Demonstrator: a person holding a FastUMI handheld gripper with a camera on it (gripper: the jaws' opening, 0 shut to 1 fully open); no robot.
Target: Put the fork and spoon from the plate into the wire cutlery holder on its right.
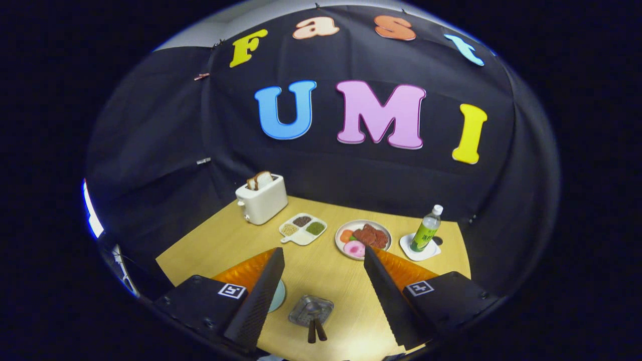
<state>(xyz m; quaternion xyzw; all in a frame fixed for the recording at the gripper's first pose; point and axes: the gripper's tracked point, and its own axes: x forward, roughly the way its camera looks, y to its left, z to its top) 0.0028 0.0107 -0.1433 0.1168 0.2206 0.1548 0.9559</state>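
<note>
Down between the two fingers sits the square wire cutlery holder [311, 310], low on the light wooden tabletop [321, 271], and two dark brown handles [316, 331] poke out of it, leaning toward the camera side by side. Whether those are the fork and the spoon, I cannot tell; their heads are hidden inside the mesh, though something shiny and rounded glints within. Just to the holder's left, a pale blue-green plate [279, 296] peeks out from behind the left finger, mostly covered by it, and what lies on it cannot be seen.

The gripper [321, 265] hangs above all this with its fingers spread wide apart, holding nothing, the holder lying in the gap between them and nearer the camera than their tips.

Moving outward now, beyond the fingertips: a round white plate of play food [363, 238], reddish-brown pieces, a pink slice, something orange, right ahead of the right finger's tip. Beside it to the right, a clear bottle with a green label and white cap [426, 228] stands upright on a white square coaster [419, 249]. Left of the food plate, a white divided dish [303, 228] with three fillings, dark, tan and green. Farther back still, a white toaster [262, 198] with two bread slices standing in its slots.
</note>
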